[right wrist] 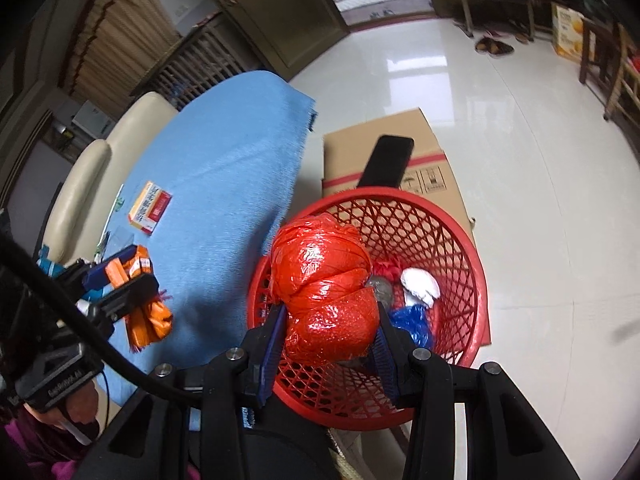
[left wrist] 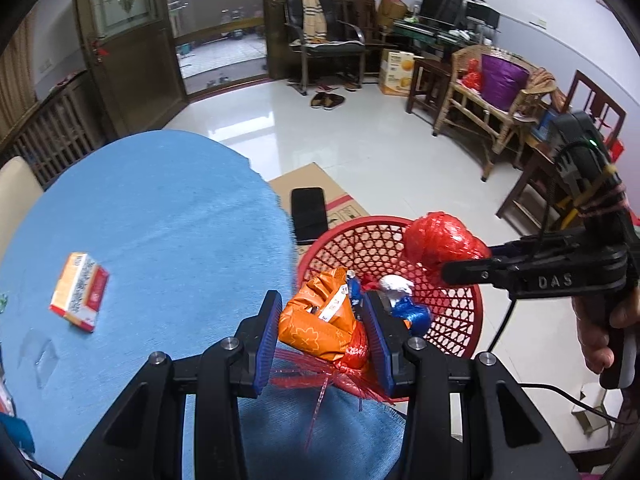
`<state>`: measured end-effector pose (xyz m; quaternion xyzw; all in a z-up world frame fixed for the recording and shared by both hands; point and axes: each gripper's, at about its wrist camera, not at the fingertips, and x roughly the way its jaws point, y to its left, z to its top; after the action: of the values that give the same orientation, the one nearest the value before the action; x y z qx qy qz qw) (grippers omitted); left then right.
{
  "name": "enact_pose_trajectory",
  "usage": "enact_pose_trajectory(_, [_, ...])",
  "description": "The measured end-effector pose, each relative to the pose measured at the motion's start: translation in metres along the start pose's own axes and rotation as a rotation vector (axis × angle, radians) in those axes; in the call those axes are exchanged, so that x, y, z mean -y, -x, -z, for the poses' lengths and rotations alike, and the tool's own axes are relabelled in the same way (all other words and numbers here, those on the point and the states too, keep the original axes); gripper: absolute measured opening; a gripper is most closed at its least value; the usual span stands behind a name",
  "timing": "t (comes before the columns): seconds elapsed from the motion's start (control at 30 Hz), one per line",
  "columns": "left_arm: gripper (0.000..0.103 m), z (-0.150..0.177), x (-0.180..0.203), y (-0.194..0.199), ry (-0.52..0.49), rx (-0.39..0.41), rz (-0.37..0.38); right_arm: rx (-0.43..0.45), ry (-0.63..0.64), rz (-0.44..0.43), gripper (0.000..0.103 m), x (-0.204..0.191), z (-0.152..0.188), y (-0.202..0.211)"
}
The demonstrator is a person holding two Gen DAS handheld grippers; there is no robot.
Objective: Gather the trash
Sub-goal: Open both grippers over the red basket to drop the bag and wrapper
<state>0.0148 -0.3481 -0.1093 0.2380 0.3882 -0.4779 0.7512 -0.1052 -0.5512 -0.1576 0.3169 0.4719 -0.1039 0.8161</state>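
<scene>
The blue cloth table (left wrist: 152,216) lies to the left of both grippers, and the red basket (right wrist: 460,248) stands on the floor just beside its edge, in front of and below them. Inside the basket there are already a white wad and a blue bag, so I judge that the collecting is partly done.

The right gripper (right wrist: 330,328) is narrowly closed on a red plastic bundle (right wrist: 324,276), and it holds this bundle over the near side of the basket. The left gripper (left wrist: 322,336) is closed on an orange packet (left wrist: 316,320), with red net strands hanging below its pads; it is over the table edge, just beside the basket rim.

The step in hand seems to be the dropping of both pieces. Next, each gripper should come fully over the basket mouth and then open its jaws. After that, a small orange box (left wrist: 80,292) waits on the table, well apart to the left of the left gripper.
</scene>
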Motion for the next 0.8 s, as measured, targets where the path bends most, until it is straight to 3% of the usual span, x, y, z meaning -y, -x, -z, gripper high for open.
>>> enact_pose_trajectory(0.33, [0.043, 0.0, -0.012, 0.002, -0.037, 0.02, 0.087, -0.033, -0.067, 0.059, 0.044, -0.016, 0.0, -0.01])
enact_pose_trajectory(0.8, [0.044, -0.023, -0.011, 0.008, -0.091, 0.083, 0.197, 0.036, -0.064, 0.156, 0.045, -0.048, -0.021, 0.03])
